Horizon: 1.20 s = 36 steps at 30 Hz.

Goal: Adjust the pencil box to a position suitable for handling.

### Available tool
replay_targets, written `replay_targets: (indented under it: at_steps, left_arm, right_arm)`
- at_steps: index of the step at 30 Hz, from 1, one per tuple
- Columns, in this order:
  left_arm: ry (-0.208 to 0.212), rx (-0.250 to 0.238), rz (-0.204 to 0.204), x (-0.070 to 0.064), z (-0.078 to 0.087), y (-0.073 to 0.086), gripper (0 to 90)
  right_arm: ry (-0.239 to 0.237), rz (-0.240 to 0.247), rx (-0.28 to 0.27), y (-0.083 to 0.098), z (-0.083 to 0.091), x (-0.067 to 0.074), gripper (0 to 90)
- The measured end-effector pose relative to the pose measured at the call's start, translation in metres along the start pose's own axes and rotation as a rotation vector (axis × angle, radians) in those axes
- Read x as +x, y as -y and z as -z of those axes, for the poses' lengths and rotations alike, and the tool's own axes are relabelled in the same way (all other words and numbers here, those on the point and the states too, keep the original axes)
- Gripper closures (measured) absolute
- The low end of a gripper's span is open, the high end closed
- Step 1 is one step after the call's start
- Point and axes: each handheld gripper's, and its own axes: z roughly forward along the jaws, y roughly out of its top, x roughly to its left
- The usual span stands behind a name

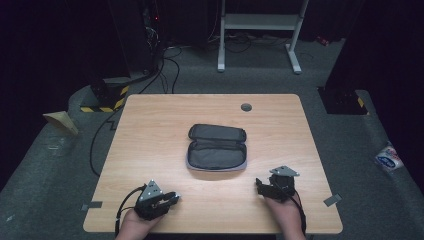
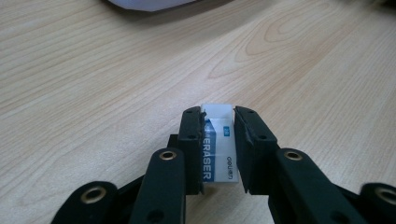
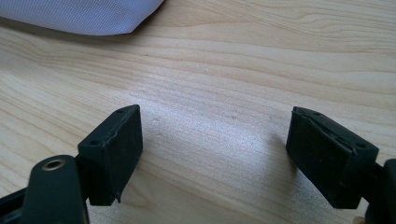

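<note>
Eraser: white block in a blue-and-white paper sleeve, pinched between the jaws of the left gripper and lying lengthwise along them, its bare white end poking out past the tips. It was at the near left part of the table, close to the front edge; whether it was resting on the wood or lifted just clear could not be told from the left gripper view.

Right gripper: jaws spread wide, nothing between them, bare wood beneath, at the near right part of the table.

Pencil case: dark, lying open mid-table, lid folded back, inside apparently empty.

Risks, judged: the grip bore on the paper sleeve, so the block might slide out of the sleeve or twist between the pads on a quick swing. A drop near the front edge could send it off the table. A low carry might catch the case's near wall.

Room: broad bare wood lay between both grippers and the case; a small grey round insert sat far back, well clear.
</note>
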Motion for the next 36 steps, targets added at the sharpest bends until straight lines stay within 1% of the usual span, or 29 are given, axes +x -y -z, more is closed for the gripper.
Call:
replay_targets:
  at_steps: [1, 2, 4, 7, 11, 13, 14, 16, 18, 19, 21, 23, 26, 27, 28, 30, 32, 33, 36]
  left_arm:
    - [-0.003, 0.002, -0.003, 0.002, 0.000, -0.002, 73.0]
    - [-0.001, 0.002, 0.004, 0.003, 0.001, -0.003, 73.0]
    - [-0.006, 0.000, -0.002, 0.004, 0.002, -0.008, 72.9]
    - [-0.009, -0.017, 0.000, 0.005, 0.005, -0.018, 73.0]
    - [-0.016, -0.040, -0.021, 0.006, 0.009, -0.032, 72.9]
    - [-0.019, -0.057, -0.019, 0.004, 0.009, -0.037, 73.0]
    - [-0.024, -0.063, -0.025, 0.003, 0.009, -0.039, 73.0]
    - [-0.031, -0.076, -0.028, 0.003, 0.009, -0.041, 73.0]
    - [-0.024, -0.084, -0.011, 0.004, 0.009, -0.043, 73.0]
    - [-0.025, -0.090, -0.012, 0.004, 0.009, -0.044, 72.9]
    - [-0.041, -0.102, -0.029, 0.005, 0.011, -0.046, 73.0]
    - [-0.039, -0.119, -0.021, 0.005, 0.012, -0.047, 73.0]
    - [-0.045, -0.134, -0.032, 0.005, 0.012, -0.049, 73.0]
    - [-0.042, -0.141, -0.028, 0.004, 0.012, -0.050, 73.0]
    - [-0.041, -0.144, -0.034, 0.004, 0.012, -0.050, 73.0]
    - [-0.037, -0.162, -0.033, 0.003, 0.011, -0.050, 73.0]
    - [-0.039, -0.167, -0.046, 0.003, 0.010, -0.052, 73.0]
    - [-0.043, -0.168, -0.061, 0.002, 0.009, -0.055, 73.0]
    - [-0.038, -0.184, -0.071, 0.001, 0.009, -0.061, 73.0]
  right_arm:
    - [0.000, -0.001, 0.001, 0.000, 0.000, 0.000, 18.4]
    - [0.000, -0.002, 0.001, 0.000, 0.000, 0.000, 18.4]
    - [0.000, -0.002, 0.001, 0.000, 0.000, 0.000, 18.5]
    - [0.000, -0.005, 0.002, 0.000, 0.000, 0.000, 18.4]
    - [0.000, -0.005, 0.002, 0.000, 0.000, 0.000, 18.5]
    - [0.001, -0.004, 0.001, 0.000, 0.000, 0.000, 18.7]
    - [0.002, -0.001, -0.001, 0.000, 0.000, 0.000, 18.9]
    - [0.003, -0.004, -0.001, 0.000, 0.000, 0.001, 19.1]
    - [0.004, -0.004, -0.002, 0.001, 0.001, 0.001, 19.2]
    - [0.004, -0.003, -0.002, 0.001, 0.001, 0.001, 19.4]
    - [0.003, -0.007, 0.000, 0.002, 0.002, 0.002, 19.4]
    - [0.003, -0.007, 0.000, 0.002, 0.002, 0.002, 19.5]
    - [0.002, -0.006, -0.001, 0.002, 0.002, 0.002, 19.5]
    - [0.002, -0.006, 0.000, 0.002, 0.002, 0.002, 19.5]
    - [0.002, -0.006, 0.000, 0.002, 0.002, 0.002, 19.5]
    - [0.002, -0.006, 0.000, 0.002, 0.002, 0.002, 19.5]
    - [0.004, -0.006, -0.001, 0.002, 0.002, 0.002, 19.9]
    - [0.006, -0.005, -0.001, 0.002, 0.002, 0.002, 20.2]
    - [0.005, -0.005, -0.002, 0.002, 0.002, 0.002, 20.2]
